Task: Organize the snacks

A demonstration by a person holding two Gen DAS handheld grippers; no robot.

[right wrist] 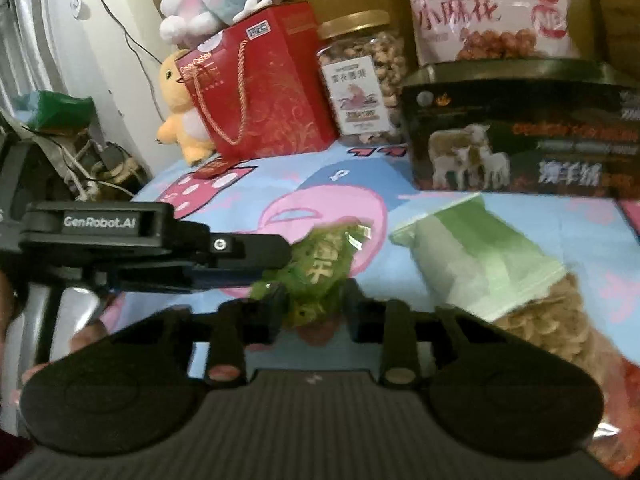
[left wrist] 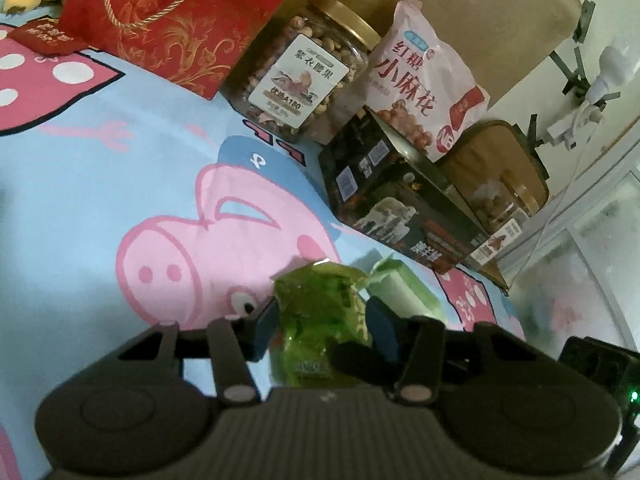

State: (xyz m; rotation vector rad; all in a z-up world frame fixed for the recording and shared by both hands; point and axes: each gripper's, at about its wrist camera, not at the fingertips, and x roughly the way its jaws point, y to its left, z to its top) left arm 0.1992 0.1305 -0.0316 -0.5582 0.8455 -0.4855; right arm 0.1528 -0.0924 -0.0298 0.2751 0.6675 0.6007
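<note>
- Snacks are seen in two groups: a far row already lined up against the headboard, and loose packets near the grippers.
- In the far row, a red gift bag (right wrist: pixel 264 80), a jar of nuts (right wrist: pixel 362 76), a dark box (right wrist: pixel 520 136) and a pink bag (right wrist: pixel 492 8) resting on top of that box are stood side by side; this part is judged done.
- A small green packet (left wrist: pixel 316 320) is clamped between the fingers of the left gripper (left wrist: pixel 320 324), held above the cartoon bedsheet (left wrist: pixel 120 184).
- The same packet is also pinched by the right gripper (right wrist: pixel 312 300), whose fingers are closed on its near end, so it is gripped from two sides.
- A pale green bag (right wrist: pixel 480 256) of crisps is left lying on the sheet, just right of the packet.
- Still to be placed, as judged: the held packet and the pale green bag.
</note>
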